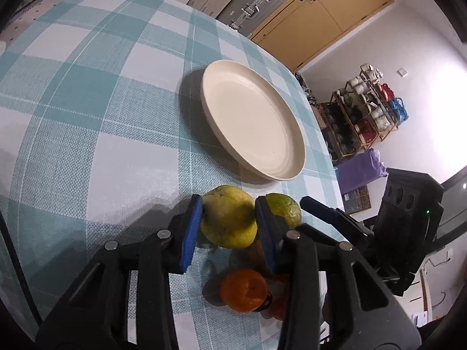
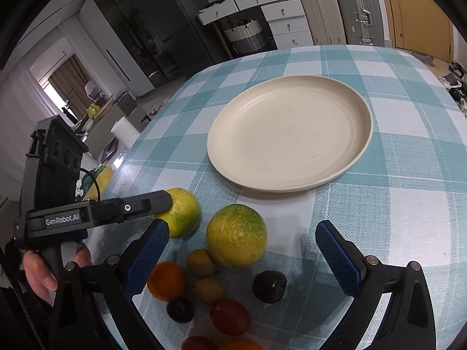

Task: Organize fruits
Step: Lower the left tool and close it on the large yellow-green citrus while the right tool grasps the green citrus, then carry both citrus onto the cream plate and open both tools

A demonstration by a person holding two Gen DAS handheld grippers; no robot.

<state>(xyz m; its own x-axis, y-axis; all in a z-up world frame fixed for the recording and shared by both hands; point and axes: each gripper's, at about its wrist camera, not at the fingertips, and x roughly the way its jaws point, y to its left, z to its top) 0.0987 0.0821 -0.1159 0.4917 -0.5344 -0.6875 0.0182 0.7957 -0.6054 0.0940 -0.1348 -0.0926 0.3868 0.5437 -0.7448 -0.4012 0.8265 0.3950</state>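
An empty cream plate [image 1: 254,122] [image 2: 292,134] sits on the checked tablecloth. My left gripper [image 1: 229,227] is shut on a yellow-green citrus [image 1: 229,221], the left one in the right wrist view [image 2: 182,214], where the left gripper's finger covers part of it. A second yellow-green citrus [image 1: 284,208] [image 2: 236,234] lies beside it. My right gripper [image 2: 242,250] is open above the fruit pile, around nothing. An orange mandarin [image 1: 243,290] [image 2: 166,280], two small yellowish fruits [image 2: 201,262], dark plums [image 2: 270,285] and red fruits [image 2: 230,316] lie near me.
The table edge [image 1: 327,151] runs just right of the plate in the left wrist view. Suitcases [image 2: 354,8], white drawers [image 2: 287,22] and a shelf rack [image 1: 364,113] stand beyond the table. The person's hand [image 2: 38,274] holds the left gripper.
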